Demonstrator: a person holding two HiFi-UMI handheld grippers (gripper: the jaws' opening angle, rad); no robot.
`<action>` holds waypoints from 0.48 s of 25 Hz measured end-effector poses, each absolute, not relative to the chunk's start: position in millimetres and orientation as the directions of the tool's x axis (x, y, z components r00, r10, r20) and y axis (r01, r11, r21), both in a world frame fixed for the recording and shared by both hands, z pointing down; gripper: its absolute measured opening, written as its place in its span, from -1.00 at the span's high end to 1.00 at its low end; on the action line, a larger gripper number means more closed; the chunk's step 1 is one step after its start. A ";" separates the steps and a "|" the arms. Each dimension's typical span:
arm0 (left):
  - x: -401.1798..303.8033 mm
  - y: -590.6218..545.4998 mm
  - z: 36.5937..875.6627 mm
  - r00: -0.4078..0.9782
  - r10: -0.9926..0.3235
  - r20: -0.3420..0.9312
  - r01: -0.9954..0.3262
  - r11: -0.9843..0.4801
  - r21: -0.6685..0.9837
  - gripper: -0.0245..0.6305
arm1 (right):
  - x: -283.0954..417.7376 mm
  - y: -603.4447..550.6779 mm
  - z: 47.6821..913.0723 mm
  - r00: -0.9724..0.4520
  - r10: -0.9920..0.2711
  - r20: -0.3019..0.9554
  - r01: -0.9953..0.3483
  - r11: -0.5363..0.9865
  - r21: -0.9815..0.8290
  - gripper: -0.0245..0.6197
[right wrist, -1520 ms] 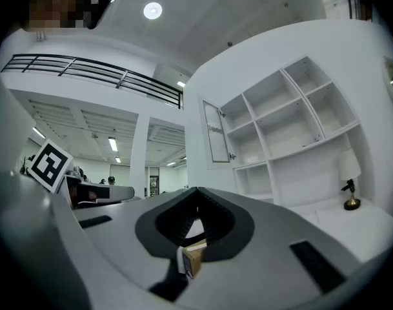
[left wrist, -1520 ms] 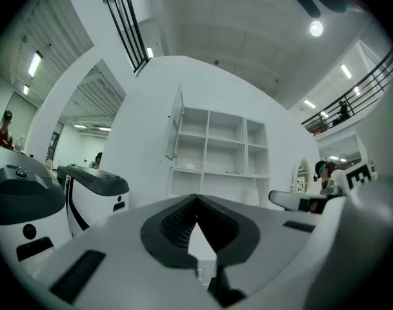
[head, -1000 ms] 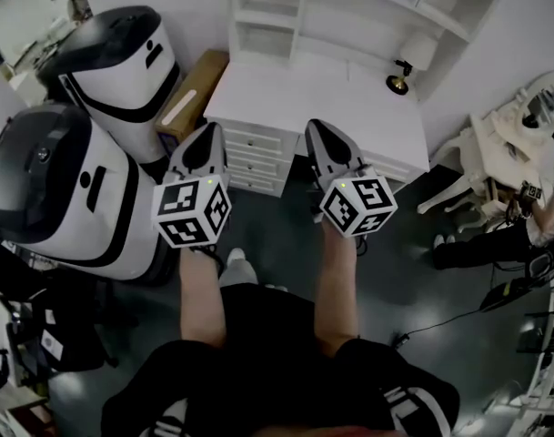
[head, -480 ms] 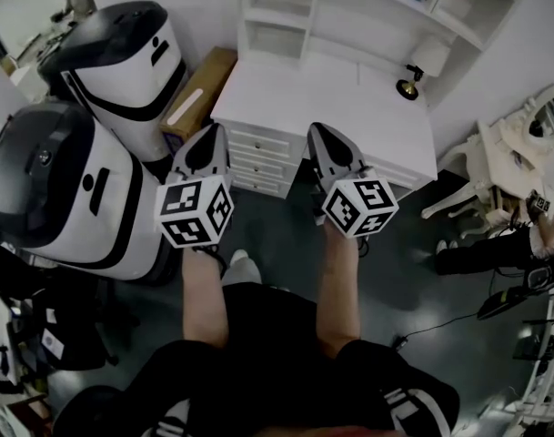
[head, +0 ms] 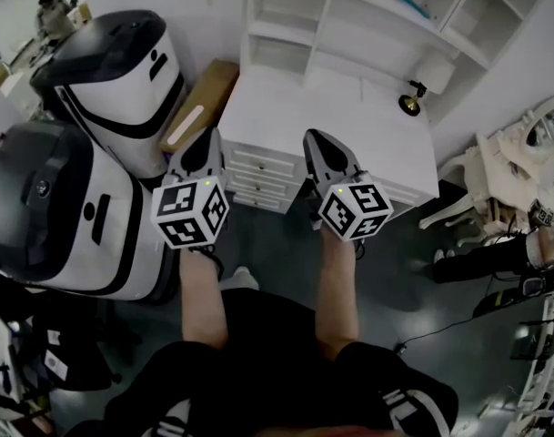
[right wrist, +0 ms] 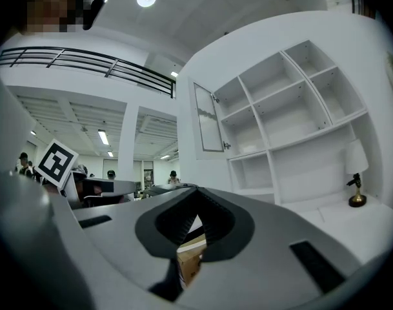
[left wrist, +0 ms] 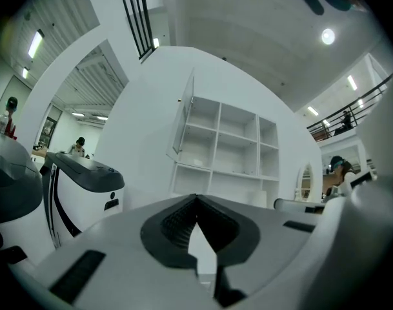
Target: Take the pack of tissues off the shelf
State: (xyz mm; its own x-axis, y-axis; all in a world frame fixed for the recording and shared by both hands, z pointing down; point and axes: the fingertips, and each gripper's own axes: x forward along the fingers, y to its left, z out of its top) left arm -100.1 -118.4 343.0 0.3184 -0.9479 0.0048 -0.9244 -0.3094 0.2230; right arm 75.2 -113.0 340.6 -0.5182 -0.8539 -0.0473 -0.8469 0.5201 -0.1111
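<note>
My left tool (head: 212, 135) and right tool (head: 311, 137) are both pressed together with nothing pinched, side by side at the near edge of the white table (head: 349, 121). A thin teal item (head: 413, 5) lies on the shelf (head: 286, 39) above the table's back. I cannot tell whether it is the pack of tissues.

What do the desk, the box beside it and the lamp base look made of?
Desk: probably white-painted wood or board, matt, with panelled drawer fronts. Box: plain brown cardboard, dull, pale strip on top. Lamp base: seems brass-coloured metal, glinting; too small to be sure.
</note>
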 end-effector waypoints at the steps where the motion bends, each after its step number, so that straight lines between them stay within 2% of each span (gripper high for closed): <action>1: -110.8 -128.1 342.5 0.308 -0.952 0.004 -0.926 -0.298 0.232 0.90 | 70.8 -120.1 339.8 -0.515 -0.856 -0.043 -0.849 0.517 -0.107 0.86; 5: -134.1 -163.8 339.1 0.306 -0.952 0.000 -0.922 -0.297 0.250 0.90 | 57.8 -151.1 337.2 -0.492 -0.871 -0.020 -0.866 0.491 -0.089 0.86; 12: -118.1 -207.9 343.5 0.419 -0.908 0.023 -0.884 -0.402 0.238 0.90 | 17.4 -193.7 345.1 -0.505 -0.863 0.011 -0.860 0.502 -0.095 0.87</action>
